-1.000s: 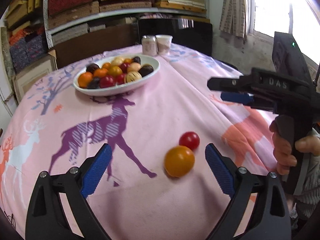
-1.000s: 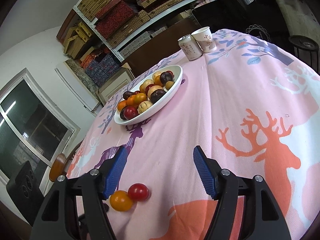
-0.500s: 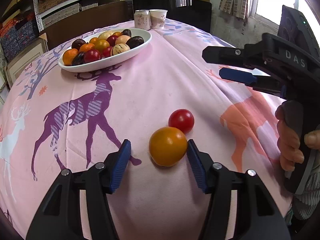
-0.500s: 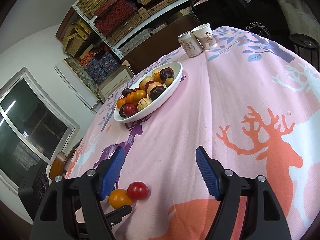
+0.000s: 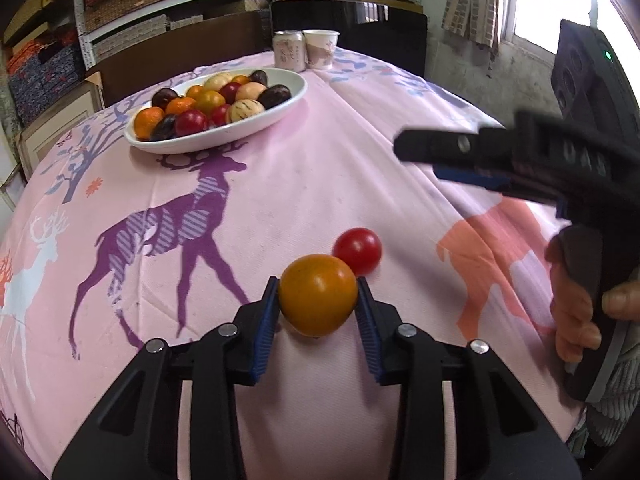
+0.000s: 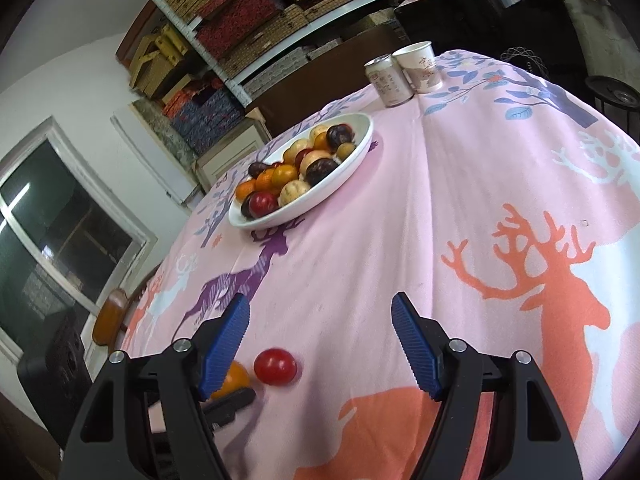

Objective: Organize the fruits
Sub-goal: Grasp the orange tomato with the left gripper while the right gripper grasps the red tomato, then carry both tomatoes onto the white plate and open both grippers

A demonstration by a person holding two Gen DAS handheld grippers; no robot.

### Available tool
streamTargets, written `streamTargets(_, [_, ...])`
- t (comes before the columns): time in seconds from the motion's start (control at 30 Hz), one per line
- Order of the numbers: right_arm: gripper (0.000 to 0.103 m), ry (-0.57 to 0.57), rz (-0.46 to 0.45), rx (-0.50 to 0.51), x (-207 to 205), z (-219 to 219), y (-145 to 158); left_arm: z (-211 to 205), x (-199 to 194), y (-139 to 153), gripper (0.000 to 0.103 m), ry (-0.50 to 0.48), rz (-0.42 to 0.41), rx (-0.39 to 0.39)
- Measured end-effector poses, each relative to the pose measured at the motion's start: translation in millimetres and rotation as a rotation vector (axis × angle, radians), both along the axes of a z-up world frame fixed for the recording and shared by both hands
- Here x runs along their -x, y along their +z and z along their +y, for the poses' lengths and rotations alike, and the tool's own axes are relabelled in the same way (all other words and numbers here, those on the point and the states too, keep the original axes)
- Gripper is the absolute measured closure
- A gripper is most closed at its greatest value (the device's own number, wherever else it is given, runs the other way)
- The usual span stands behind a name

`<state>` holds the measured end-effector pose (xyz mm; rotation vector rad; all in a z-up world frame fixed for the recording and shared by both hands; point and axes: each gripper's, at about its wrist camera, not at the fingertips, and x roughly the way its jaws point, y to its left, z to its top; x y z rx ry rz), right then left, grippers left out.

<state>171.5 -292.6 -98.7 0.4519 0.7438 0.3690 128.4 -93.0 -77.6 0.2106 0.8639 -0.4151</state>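
Observation:
My left gripper [image 5: 317, 309] is shut on an orange fruit [image 5: 318, 294] at the near part of the pink tablecloth. A small red fruit [image 5: 357, 250] lies just behind it, close to touching. In the right wrist view the orange fruit [image 6: 234, 376] is partly hidden behind my left finger, with the red fruit [image 6: 276, 366] beside it. My right gripper [image 6: 320, 340] is open and empty above the cloth, right of both fruits. A white oval bowl [image 5: 240, 130] full of several fruits stands at the far left, also in the right wrist view [image 6: 352, 156].
A drink can [image 5: 289, 50] and a paper cup [image 5: 321, 48] stand at the table's far edge, seen also in the right wrist view, can [image 6: 387, 81] and cup [image 6: 421, 65]. Shelves with boxes and a dark chair stand behind the table.
My left gripper moved forward and closed its fingers on the orange fruit. The right gripper stayed open and shifted only slightly.

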Motion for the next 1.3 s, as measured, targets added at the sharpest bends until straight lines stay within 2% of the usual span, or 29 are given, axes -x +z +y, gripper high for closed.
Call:
streamTargets(0.17, [0.029, 0.156, 0.031, 0.129, 8, 35, -2, 21, -1, 6, 0.066, 0.070, -0.041, -0.009])
streamTargets(0.3, [0.029, 0.213, 0.038, 0.231, 9, 55, -2, 45, -2, 9, 0.066, 0.126, -0.053, 0.002])
streamTargets(0.57, [0.029, 0.244, 0.013, 0.388, 17, 82, 1, 70, -4, 9, 0.066, 0.183, -0.046, 0.027])
streamTargets(0.77, [0.040, 0.261, 0.009, 0.509, 20, 100, -1, 68, -4, 9, 0.066, 0.179, -0.049, 0.021])
streamTargets(0.97, [0.047, 0.272, 0.039, 0.545, 16, 108, -6, 67, -4, 9, 0.066, 0.179, -0.047, 0.022])
streamTargets(1.03, [0.054, 0.264, 0.042, 0.546, 16, 107, -7, 68, -4, 9, 0.066, 0.179, -0.048, 0.023])
streamTargets(1.1, [0.070, 0.239, 0.051, 0.543, 13, 104, -8, 68, -4, 9, 0.066, 0.180, -0.047, 0.023])
streamTargets(1.3, [0.072, 0.235, 0.060, 0.489, 9, 96, -8, 68, -4, 8, 0.066, 0.179, -0.046, 0.022])
